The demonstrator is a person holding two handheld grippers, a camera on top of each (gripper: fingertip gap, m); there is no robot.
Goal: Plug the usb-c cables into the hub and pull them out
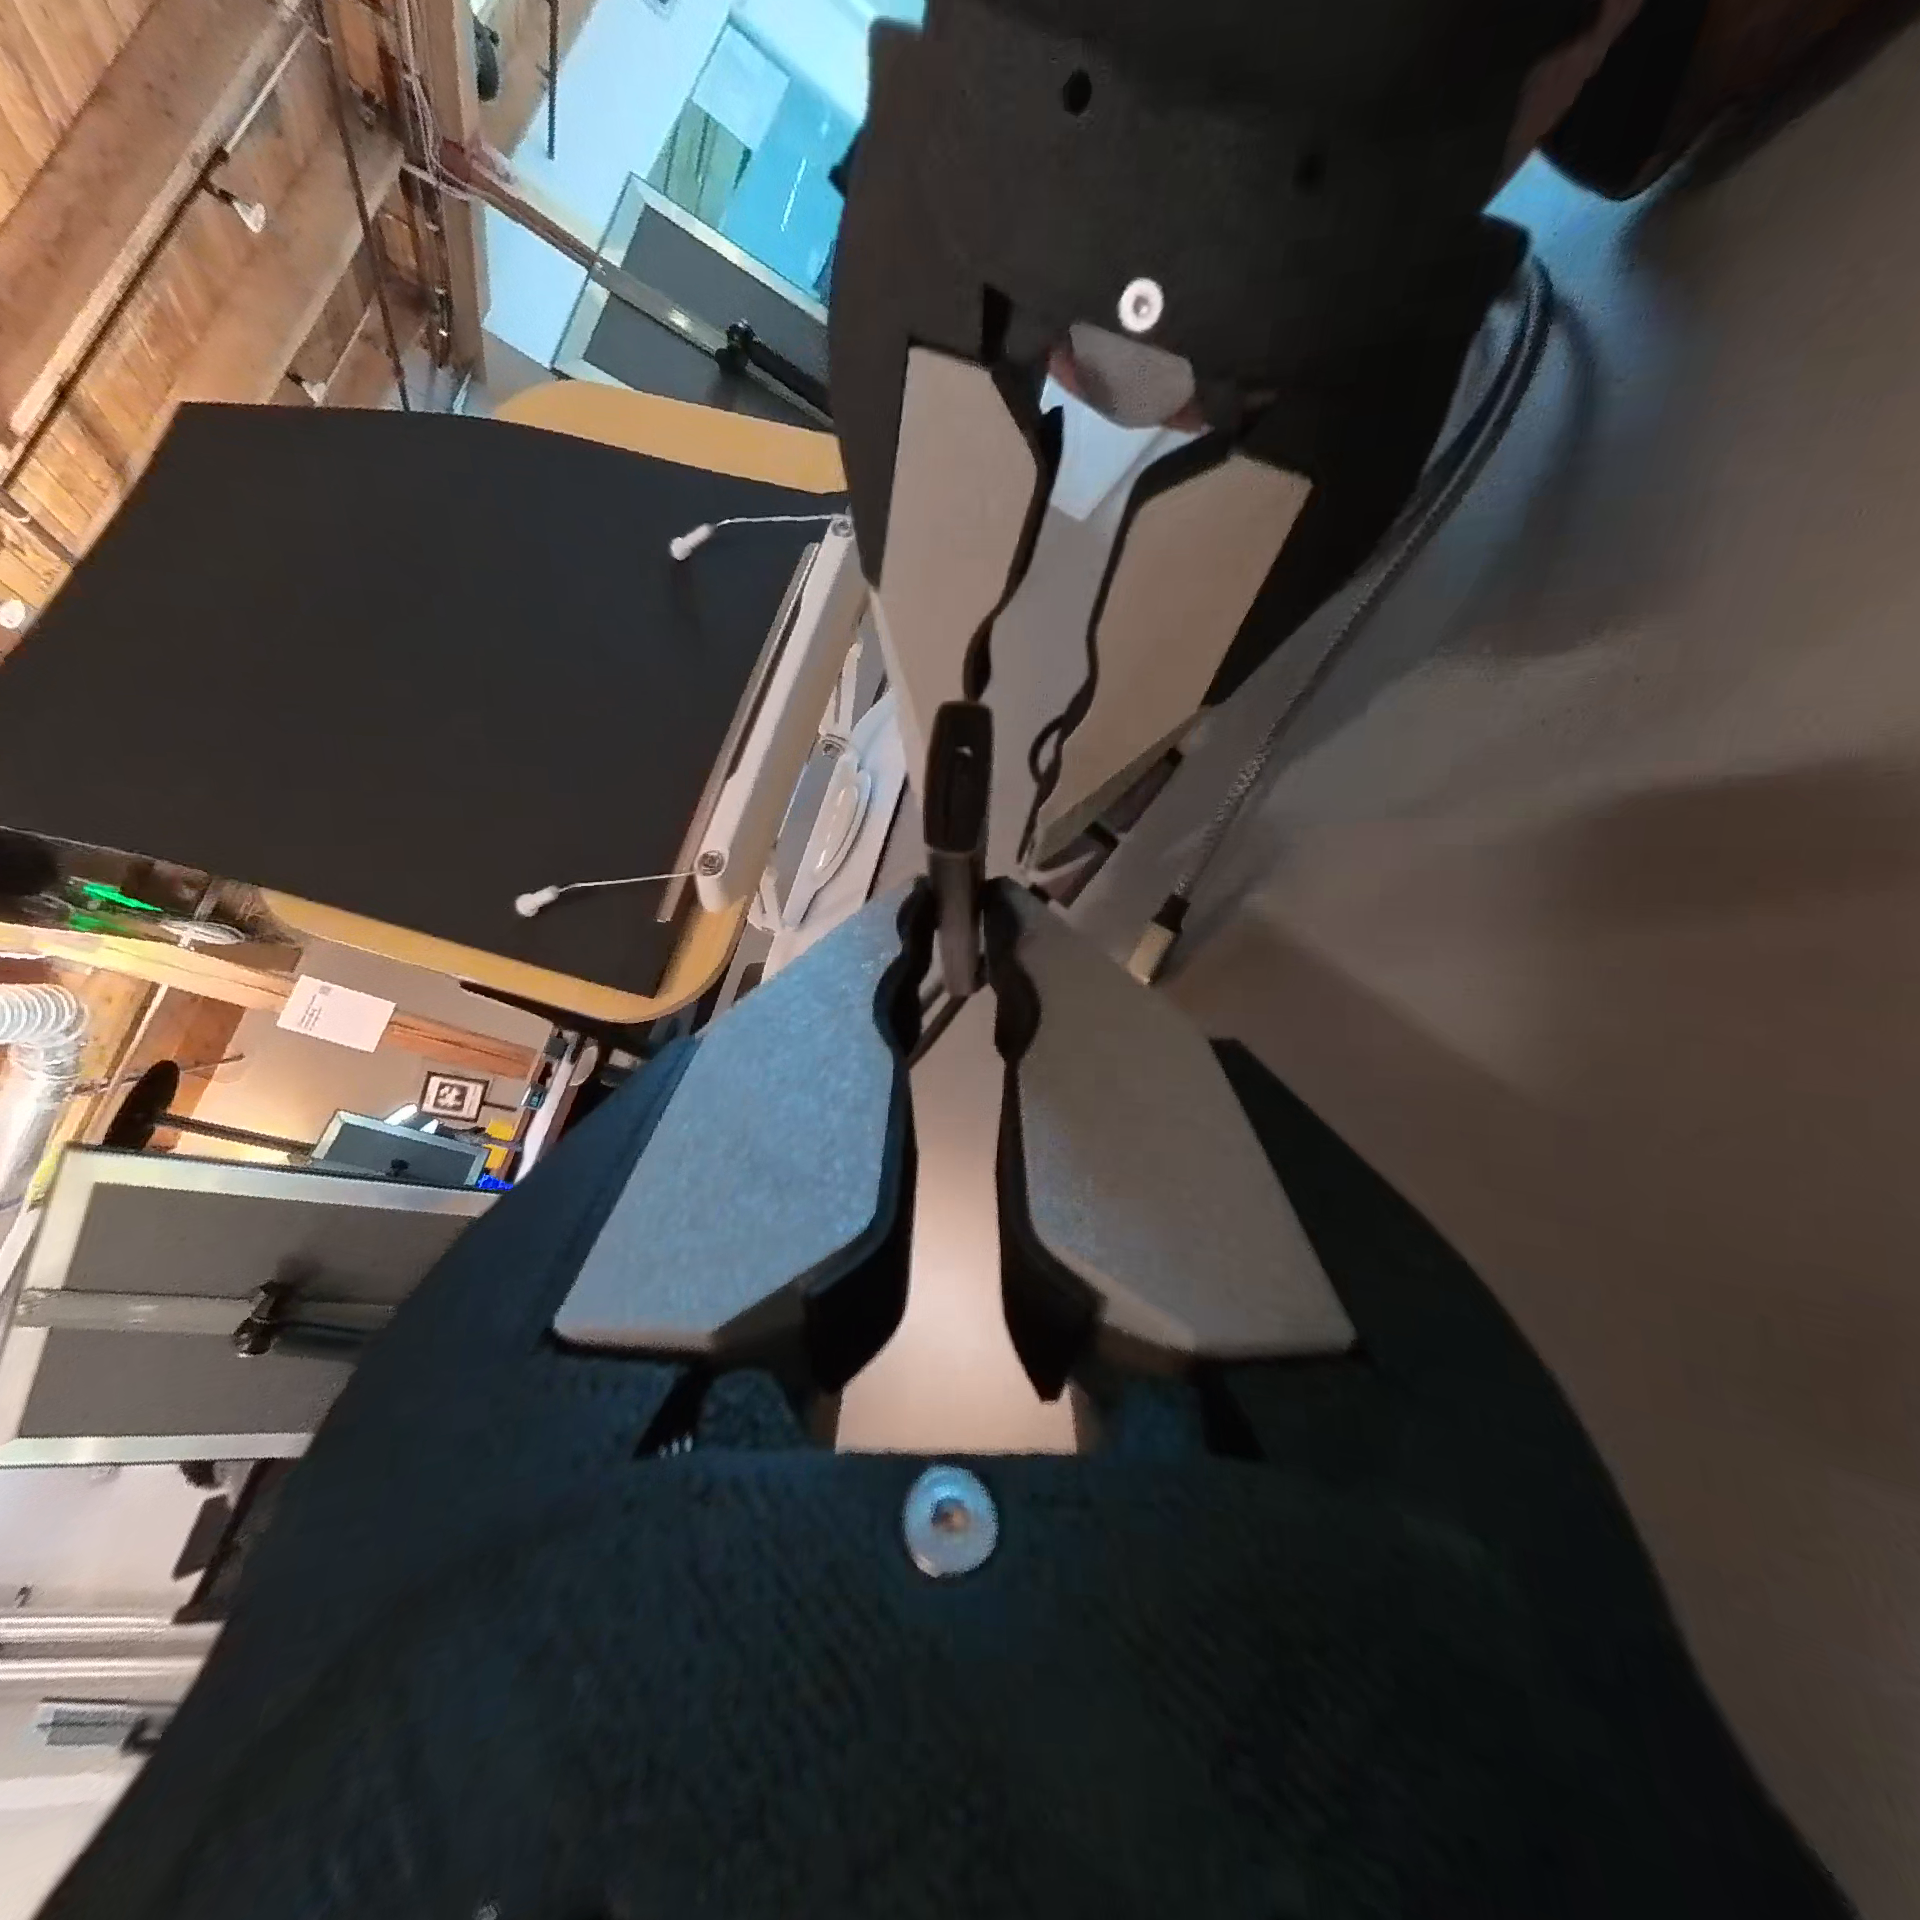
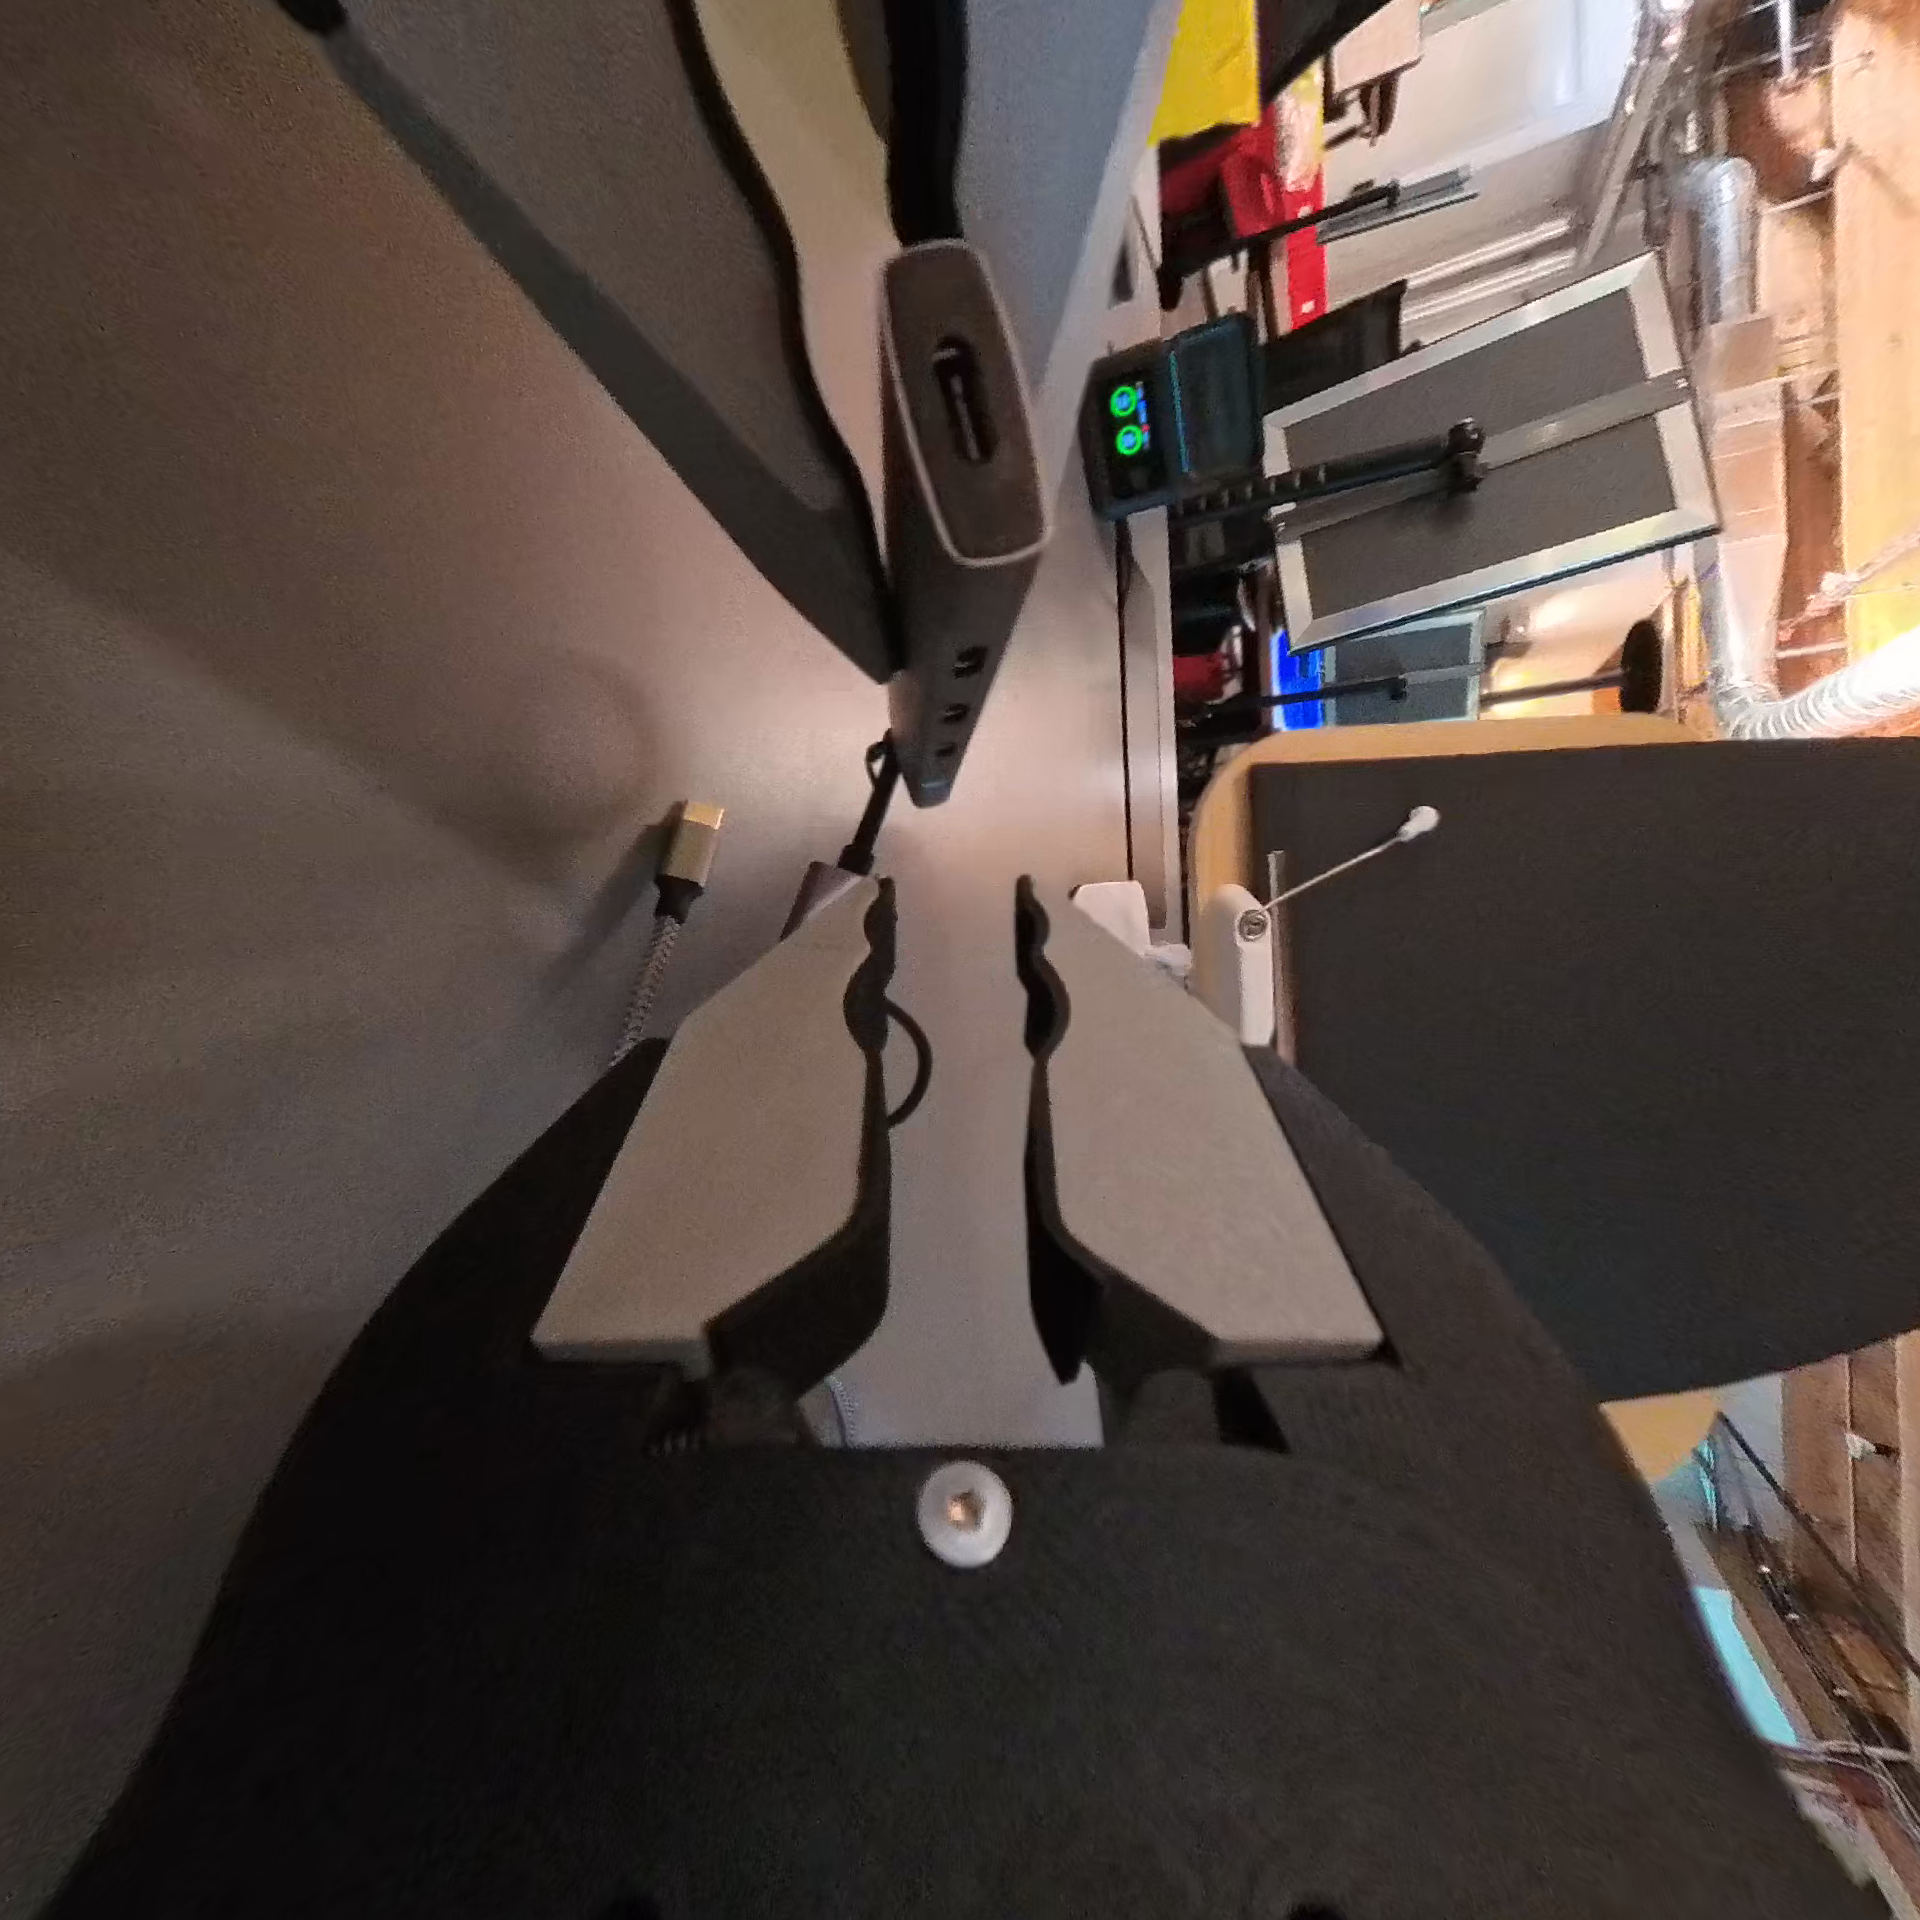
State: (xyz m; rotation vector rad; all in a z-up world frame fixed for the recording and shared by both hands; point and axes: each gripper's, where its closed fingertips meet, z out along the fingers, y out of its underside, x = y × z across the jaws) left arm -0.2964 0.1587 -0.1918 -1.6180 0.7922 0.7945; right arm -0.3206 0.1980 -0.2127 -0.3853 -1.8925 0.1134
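Pinching a small, stiff black plug (image 1: pixel 958 769), the left hand-held gripper (image 1: pixel 951 914) grips its body; right hand-held gripper (image 2: pixel 951 894) gapes empty near the hub (image 2: pixel 951 520).

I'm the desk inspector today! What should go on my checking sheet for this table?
Surface: grey table, smooth.
Job's things: grey hub lying on the table, side ports showing.
Clutter: dark flat slab beside the hub.
Grippers: left gripper shut on black plug; right gripper open, holding nothing.
Cables: gold-tipped braided cable loose on the table, unplugged.
Surroundings: black board; box with green lights.
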